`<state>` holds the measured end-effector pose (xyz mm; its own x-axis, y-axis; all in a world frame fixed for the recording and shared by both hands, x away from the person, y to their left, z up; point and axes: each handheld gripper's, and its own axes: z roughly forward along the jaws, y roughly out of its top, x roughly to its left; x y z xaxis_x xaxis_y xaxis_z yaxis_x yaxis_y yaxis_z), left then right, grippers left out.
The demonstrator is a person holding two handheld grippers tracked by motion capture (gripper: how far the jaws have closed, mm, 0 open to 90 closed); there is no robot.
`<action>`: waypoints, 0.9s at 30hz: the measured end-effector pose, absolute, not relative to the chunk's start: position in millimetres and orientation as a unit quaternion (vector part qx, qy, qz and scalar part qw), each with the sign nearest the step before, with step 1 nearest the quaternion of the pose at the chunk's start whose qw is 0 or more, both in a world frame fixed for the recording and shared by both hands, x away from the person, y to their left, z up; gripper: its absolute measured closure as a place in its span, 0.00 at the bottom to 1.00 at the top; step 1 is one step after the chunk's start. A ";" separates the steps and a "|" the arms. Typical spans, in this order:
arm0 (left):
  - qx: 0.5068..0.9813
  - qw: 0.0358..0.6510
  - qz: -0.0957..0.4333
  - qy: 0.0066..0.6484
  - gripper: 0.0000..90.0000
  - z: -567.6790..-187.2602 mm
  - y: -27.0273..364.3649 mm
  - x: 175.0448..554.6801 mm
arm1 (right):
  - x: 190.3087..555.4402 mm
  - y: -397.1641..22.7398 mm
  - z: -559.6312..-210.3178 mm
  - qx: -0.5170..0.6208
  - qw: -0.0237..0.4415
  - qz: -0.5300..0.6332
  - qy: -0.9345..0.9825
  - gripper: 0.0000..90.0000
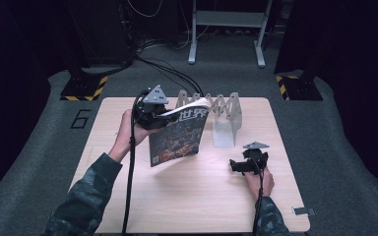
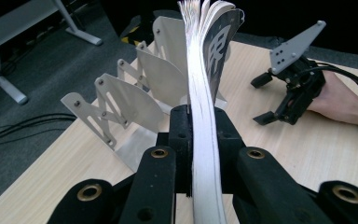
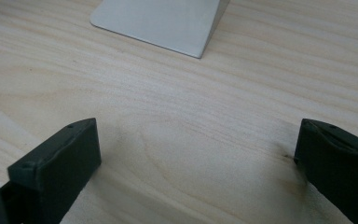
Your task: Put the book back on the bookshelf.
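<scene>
Nearest us, low right of the high view, our right gripper (image 1: 238,166) rests on the table (image 1: 197,201) with its jaws spread wide and nothing between them; in the right gripper view bare wood lies between them. Left of centre, our left gripper (image 1: 163,114) is clamped on the magazine (image 1: 177,135), which hangs upright above the table, its top edge in the jaws. In the left gripper view the page block runs straight up between the jaws. So the pick-up looks done; sliding the magazine into the metal file rack (image 1: 221,115), just behind it at upper centre, is what we judge remains. The rack's fanned dividers (image 2: 121,100) are close-set, and the floppy pages could catch on them.
</scene>
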<state>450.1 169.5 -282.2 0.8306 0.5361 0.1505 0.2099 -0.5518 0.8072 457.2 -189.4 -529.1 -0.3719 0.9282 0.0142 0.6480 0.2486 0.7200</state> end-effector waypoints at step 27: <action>0.823 0.434 0.235 0.281 0.91 -279.4 171.4 468.7 | 457.3 -189.5 -529.1 0.518 0.214 0.328 0.761 0.00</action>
